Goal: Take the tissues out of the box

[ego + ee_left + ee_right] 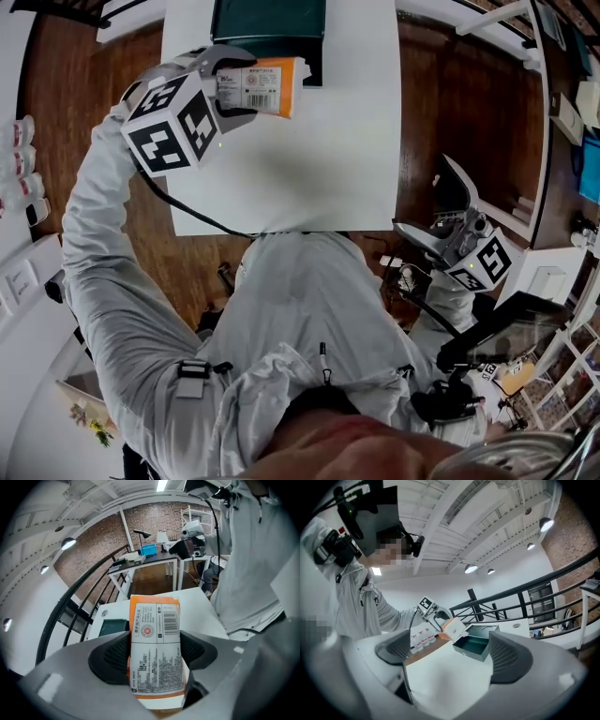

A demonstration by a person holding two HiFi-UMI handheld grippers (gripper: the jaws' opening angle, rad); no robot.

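An orange and white tissue pack (267,86) is held above the far left part of the white table (309,173), with my left gripper (239,87) shut on it. In the left gripper view the pack (156,639) stands between both pads, printed label up. The dark green open box (267,26) sits at the table's far edge, beside the pack; it also shows as the green box (476,645) in the right gripper view. My right gripper (433,214) hangs off the table's right side, open, with nothing between its fingers.
Several small bottles (19,155) stand on a white shelf at the left. Brown wooden floor surrounds the table. A desk with equipment (150,555) and a black railing (525,597) lie further off. A cable runs from the left gripper.
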